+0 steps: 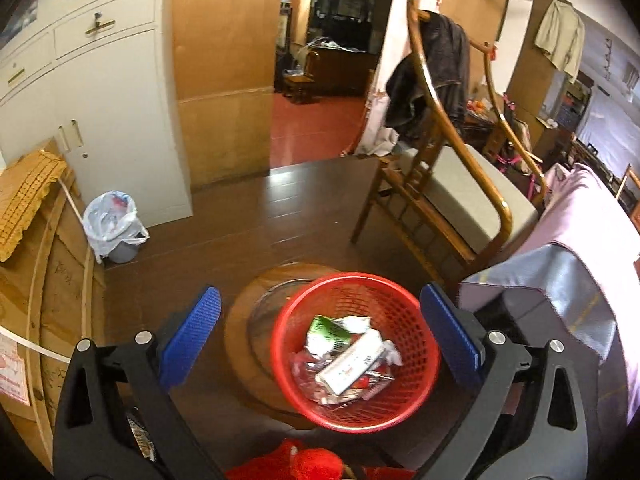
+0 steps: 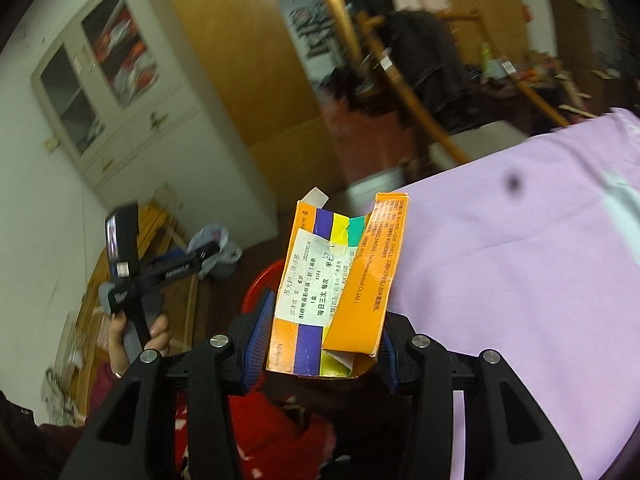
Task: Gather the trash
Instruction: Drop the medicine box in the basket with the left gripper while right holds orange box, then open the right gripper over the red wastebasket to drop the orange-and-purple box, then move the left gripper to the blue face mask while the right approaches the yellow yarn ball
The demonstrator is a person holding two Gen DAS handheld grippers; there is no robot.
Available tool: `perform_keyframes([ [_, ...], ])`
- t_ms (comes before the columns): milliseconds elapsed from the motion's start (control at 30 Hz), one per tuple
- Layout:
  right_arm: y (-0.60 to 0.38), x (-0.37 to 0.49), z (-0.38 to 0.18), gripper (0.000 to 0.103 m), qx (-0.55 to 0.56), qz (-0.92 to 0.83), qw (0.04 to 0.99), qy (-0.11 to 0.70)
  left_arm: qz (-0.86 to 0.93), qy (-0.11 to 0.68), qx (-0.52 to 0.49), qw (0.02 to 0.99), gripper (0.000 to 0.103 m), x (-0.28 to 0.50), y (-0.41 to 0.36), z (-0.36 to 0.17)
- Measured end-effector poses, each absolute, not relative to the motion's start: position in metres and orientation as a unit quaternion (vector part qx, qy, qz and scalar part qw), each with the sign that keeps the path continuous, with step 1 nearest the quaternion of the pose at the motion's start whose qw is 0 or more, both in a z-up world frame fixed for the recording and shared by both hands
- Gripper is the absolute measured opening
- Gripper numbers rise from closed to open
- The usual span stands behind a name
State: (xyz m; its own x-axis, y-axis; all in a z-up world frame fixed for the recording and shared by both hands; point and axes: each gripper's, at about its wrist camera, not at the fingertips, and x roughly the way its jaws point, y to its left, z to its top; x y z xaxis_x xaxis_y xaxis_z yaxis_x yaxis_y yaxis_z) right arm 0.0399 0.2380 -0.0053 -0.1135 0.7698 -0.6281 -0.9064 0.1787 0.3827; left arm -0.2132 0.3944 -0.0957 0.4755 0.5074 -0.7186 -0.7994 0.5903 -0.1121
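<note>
A pink sheet (image 2: 520,260) fills the right side of the right wrist view, draped over what may be a bed or sofa; motion blur makes it hard to say. In the left wrist view a white cabinet (image 1: 100,100) stands at the left wall, and a wooden armchair (image 1: 448,184) with a grey cushion and a dark jacket (image 1: 432,76) slung over its back stands on the dark wood floor (image 1: 256,216). Near the cabinet's foot sits a small grey bin lined with a plastic bag (image 1: 114,226).

Below the left tool (image 1: 320,344) is a round wooden stool with a glass top (image 1: 256,320), and a red mesh wastebasket (image 1: 356,350) sits on it towards its right side. The basket holds crumpled wrappers, a green-and-white packet (image 1: 330,330) and a white box (image 1: 352,362). The left tool's blue pads are wide apart with nothing between them, the basket showing in the gap.

The right tool (image 2: 320,340) is clamped on a crushed orange medicine carton (image 2: 336,292) with purple, yellow and green stripes and a white pharmacy label, held upright above the red basket's rim (image 2: 260,284). The person's left hand (image 2: 136,340) grips the other tool's handle at the left.
</note>
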Motion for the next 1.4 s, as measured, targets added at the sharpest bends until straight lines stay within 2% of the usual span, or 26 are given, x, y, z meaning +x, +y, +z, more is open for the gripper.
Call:
perform_keyframes([
  [133,0.288,0.007,-0.016,0.046,-0.118,0.657,0.625,0.405,0.403,0.326,-0.223,0.826,0.096,-0.220,0.403,-0.098],
  [200,0.309,-0.007,-0.020,0.050,-0.129,0.668,0.609,0.407,0.411,0.322,-0.221,0.824,0.096,-0.223,0.405,-0.096],
  [300,0.334,-0.018,-0.034,0.076,-0.151,0.670,0.601,0.408,0.424,0.320,-0.207,0.821,0.096,-0.226,0.406,-0.095],
  [600,0.313,0.002,-0.043,0.076,-0.135,0.635,0.631,0.424,0.406,0.327,-0.206,0.828,0.096,-0.217,0.398,-0.095],
  [800,0.270,0.030,-0.034,0.082,-0.089,0.611,0.667,0.417,0.382,0.326,-0.181,0.846,0.096,-0.199,0.367,-0.078],
  [967,0.213,0.059,-0.022,0.090,-0.045,0.585,0.705,0.399,0.357,0.323,-0.149,0.864,0.096,-0.178,0.330,-0.063],
  [1400,0.029,0.118,-0.009,0.092,0.070,0.485,0.798,0.351,0.246,0.316,-0.081,0.913,0.096,-0.120,0.202,-0.026],
])
